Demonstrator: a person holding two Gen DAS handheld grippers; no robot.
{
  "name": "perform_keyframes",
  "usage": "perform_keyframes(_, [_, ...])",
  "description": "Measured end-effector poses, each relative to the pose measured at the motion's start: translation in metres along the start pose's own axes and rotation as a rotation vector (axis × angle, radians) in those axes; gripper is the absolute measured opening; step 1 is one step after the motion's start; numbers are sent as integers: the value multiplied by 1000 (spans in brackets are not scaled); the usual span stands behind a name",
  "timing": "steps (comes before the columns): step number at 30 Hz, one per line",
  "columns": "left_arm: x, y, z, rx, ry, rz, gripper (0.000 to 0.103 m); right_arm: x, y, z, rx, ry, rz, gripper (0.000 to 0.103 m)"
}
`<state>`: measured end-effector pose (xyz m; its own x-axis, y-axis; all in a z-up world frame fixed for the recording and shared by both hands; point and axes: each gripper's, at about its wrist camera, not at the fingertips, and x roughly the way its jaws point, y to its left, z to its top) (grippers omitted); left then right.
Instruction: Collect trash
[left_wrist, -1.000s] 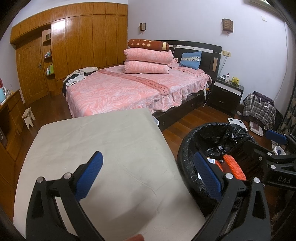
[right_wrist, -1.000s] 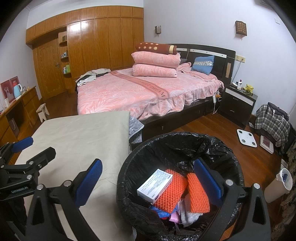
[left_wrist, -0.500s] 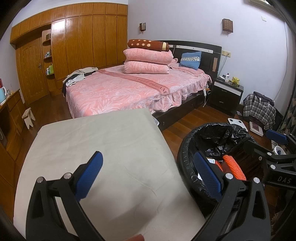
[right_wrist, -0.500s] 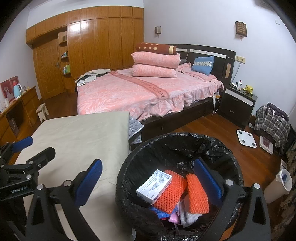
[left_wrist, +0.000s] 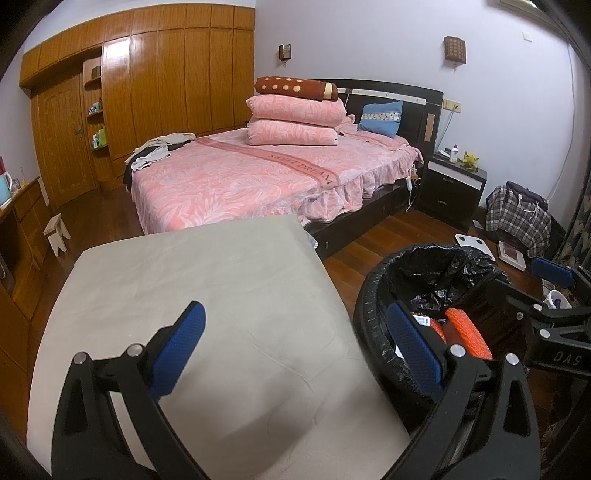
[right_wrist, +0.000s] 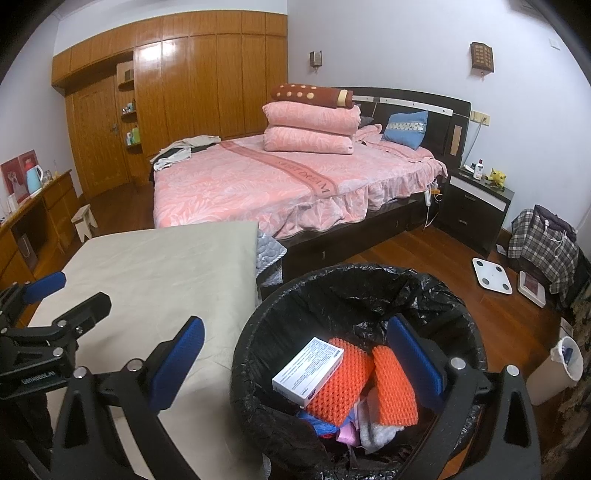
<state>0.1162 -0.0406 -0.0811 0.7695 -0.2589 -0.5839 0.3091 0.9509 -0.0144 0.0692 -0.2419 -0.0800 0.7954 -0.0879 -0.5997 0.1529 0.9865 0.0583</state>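
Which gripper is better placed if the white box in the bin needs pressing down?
Probably the right gripper: it hangs open over the black-lined round trash bin, the white cardboard box and orange foam pieces just below. The left gripper sits open over the grey cloth-covered table.

Left wrist view: low over the beige cloth-covered worktop (left_wrist: 207, 295), facing the pink-quilted bed (left_wrist: 258, 177). Right wrist view: close above the round black-lined bin (right_wrist: 332, 295), facing likewise. Shared by both: worktop, bin, bed.
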Motion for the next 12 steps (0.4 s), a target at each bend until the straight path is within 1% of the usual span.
perform_keyframes(12, [1, 2, -2, -2, 2, -1, 96, 1, -2, 1, 1, 4, 1, 97])
